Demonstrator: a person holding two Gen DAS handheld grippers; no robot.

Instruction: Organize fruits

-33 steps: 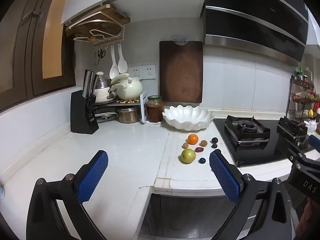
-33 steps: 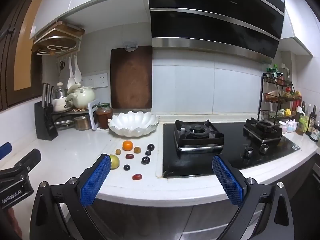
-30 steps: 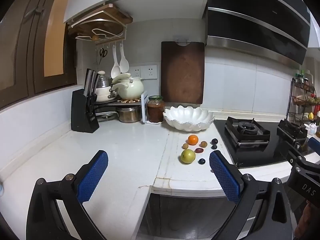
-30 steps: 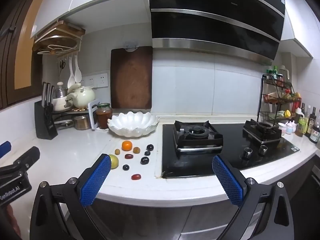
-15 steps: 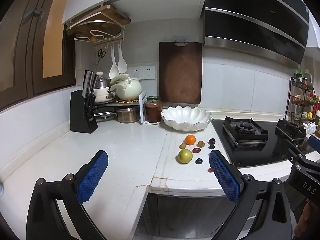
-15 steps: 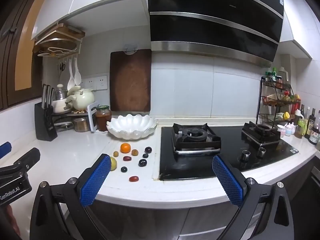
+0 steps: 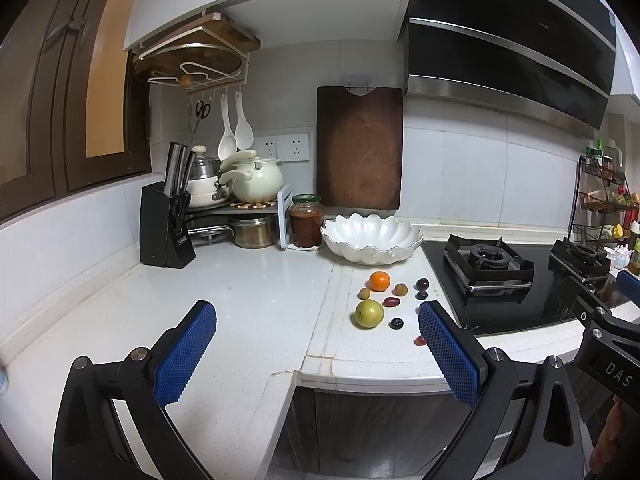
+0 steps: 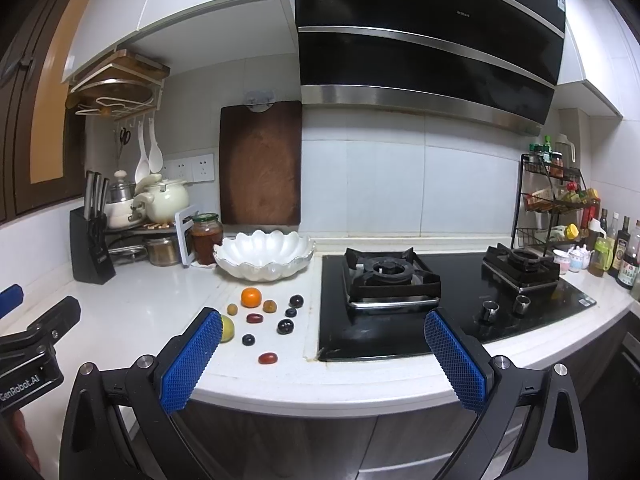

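- A white kitchen counter (image 8: pixel 152 312) is filling both views, with a black gas hob (image 8: pixel 440 300) sitting to the right of a scatter of loose fruit.
- The left gripper (image 7: pixel 316 348) is hanging in front of the counter's edge, its blue-padded jaws spread wide and gripping nothing.
- The right gripper (image 8: pixel 324 356) is hanging in front of the counter too, jaws likewise spread wide and empty, framing the space between the fruit and the hob.
- A white scalloped bowl (image 8: pixel 264 258) is standing empty at the back of the counter, just behind the fruit.
- An orange (image 8: pixel 251 297) is lying nearest the bowl, apart from it.
- A yellow-green apple (image 7: pixel 369 313) is lying toward the counter's front; in the right view it is partly hiding behind the left blue pad.
- Around them small fruits are lying apart from one another: two small brown ones (image 8: pixel 270 306), a red oval one (image 8: pixel 254 318), several dark round ones (image 8: pixel 285 326), and another red one (image 8: pixel 267 357) closest to the counter's front edge.
- A jar of reddish preserve (image 8: pixel 206 238) is standing just left of the bowl.
- A dark wooden cutting board (image 8: pixel 260 162) is hanging upright against the wall behind the bowl.
- A black knife block (image 7: pixel 164 226) is standing at the far left, beside a rack of cream pots (image 7: pixel 256 178).
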